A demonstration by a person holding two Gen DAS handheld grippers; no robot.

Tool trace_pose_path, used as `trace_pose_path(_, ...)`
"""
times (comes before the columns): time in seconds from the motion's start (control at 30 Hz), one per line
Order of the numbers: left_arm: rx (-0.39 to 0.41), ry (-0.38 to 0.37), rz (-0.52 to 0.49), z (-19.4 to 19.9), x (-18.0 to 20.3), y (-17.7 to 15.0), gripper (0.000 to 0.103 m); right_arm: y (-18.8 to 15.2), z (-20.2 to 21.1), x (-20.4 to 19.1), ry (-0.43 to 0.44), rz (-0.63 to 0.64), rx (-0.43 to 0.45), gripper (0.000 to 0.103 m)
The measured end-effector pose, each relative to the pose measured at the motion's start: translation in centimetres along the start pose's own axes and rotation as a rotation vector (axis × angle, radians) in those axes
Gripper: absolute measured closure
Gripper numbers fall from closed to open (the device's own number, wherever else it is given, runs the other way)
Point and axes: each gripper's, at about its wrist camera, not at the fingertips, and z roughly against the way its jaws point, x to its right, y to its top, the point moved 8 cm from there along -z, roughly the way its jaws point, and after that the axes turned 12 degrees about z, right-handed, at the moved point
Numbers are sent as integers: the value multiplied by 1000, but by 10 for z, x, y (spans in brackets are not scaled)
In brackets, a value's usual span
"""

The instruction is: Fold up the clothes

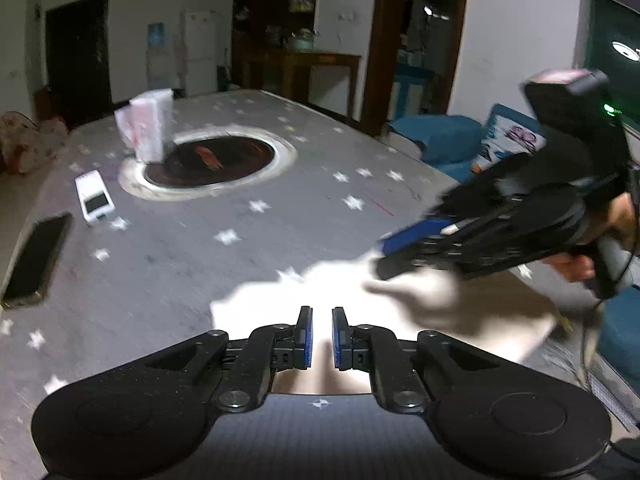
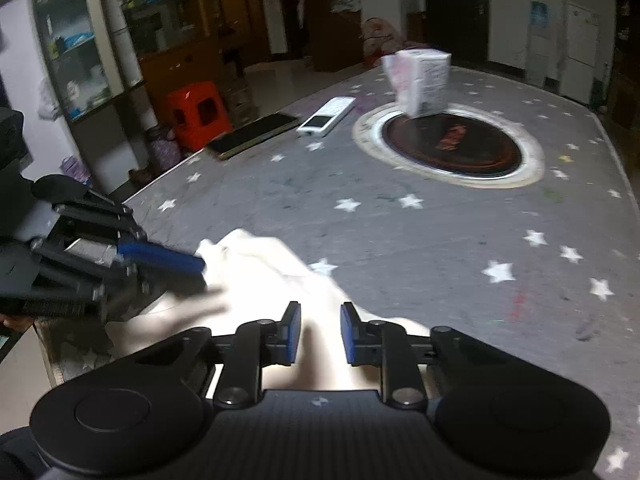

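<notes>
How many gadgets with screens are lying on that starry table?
2. A dark phone lies near the table's edge, and a white remote sits beside it, nearer the round inset. The white cloth might hide others.

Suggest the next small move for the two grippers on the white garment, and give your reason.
Probably lower the left gripper and shut it on the white garment: its jaws are open above the cloth, and the right gripper is open too, so nothing holds it yet.
</notes>
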Motion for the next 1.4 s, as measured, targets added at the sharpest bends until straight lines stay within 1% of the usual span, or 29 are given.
trace_pose_path(0.1,-24,30,-2,-10,-4,-9,92,2,-17,-8,12,-4,-9,90)
trace_pose_path(0.23,-47,42,34,-18,-16,-16,92,4,-33,-9,-13,-18,-23,91)
trace_pose_path(0.37,-37,28,73,-15,-19,-12,91,6,-32,-7,-21,-31,-18,91)
trace_pose_path(0.47,-6,32,79,-14,-20,-2,85,9,-28,-5,-24,-39,-4,91)
trace_pose_path(0.53,-6,37,88,-19,-23,2,84,9,-16,-1,-33,-51,10,91)
trace_pose_path(0.63,-25,51,98,-30,-29,1,84,-1,1,4,-49,-56,5,91)
trace_pose_path(0.77,-29,50,108,-34,-29,0,84,-25,14,17,-92,-93,-19,91)
trace_pose_path(0.9,-16,42,111,-29,-23,6,81,-43,28,32,-116,-151,-15,91)
trace_pose_path(1.03,-10,10,107,-33,-8,13,77,-54,25,41,-121,-174,-28,92)
trace_pose_path(1.1,-13,-5,101,-37,1,16,76,-54,20,44,-114,-187,-28,92)
trace_pose_path(1.17,-17,-15,92,-41,9,18,76,-51,26,49,-116,-207,-4,92)
trace_pose_path(1.27,-30,-19,85,-49,13,17,75,-48,45,58,-146,-222,22,91)
trace_pose_path(1.4,-49,-20,92,-59,13,14,74,-54,65,53,-119,-207,19,91)
